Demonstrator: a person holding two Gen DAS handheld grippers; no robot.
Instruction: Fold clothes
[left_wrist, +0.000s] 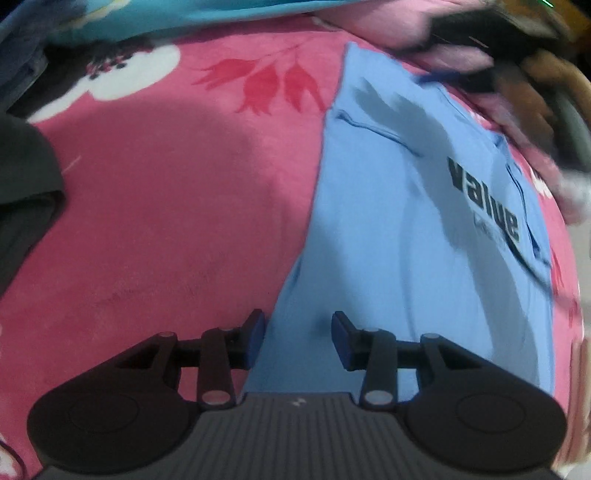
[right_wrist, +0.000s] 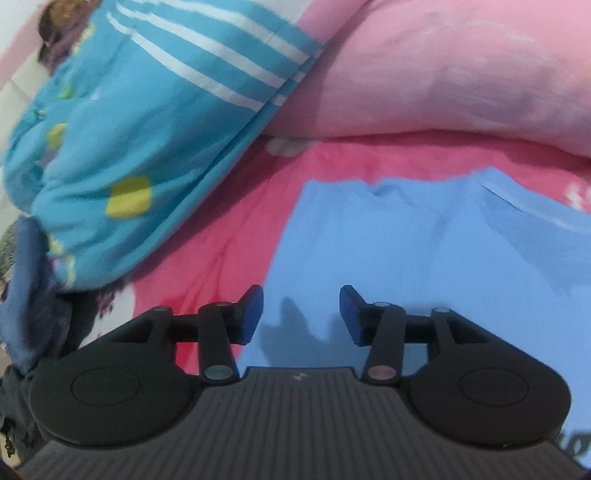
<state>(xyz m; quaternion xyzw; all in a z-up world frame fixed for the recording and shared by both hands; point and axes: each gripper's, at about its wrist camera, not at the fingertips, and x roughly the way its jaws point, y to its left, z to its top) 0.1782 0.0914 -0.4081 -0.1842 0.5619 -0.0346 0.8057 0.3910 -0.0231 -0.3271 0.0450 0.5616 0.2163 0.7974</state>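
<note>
Both jaws gaping wide, gripping nothing — left gripper (left_wrist: 298, 334) and right gripper (right_wrist: 301, 317) are hovering over the light-blue printed cotton T-shirt (left_wrist: 413, 229) lying flat on the pink floral fleece blanket (left_wrist: 177, 206). Best to be pinching hem edges squarely before lifting. Open blanket is sitting leftward — turquoise striped quilt (right_wrist: 122, 147) and pale pink pillow (right_wrist: 461, 74) are crowding the far side.

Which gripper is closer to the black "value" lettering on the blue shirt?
Left. The left gripper faces the lettering across the blue shirt; the right gripper sees none of it.
</note>
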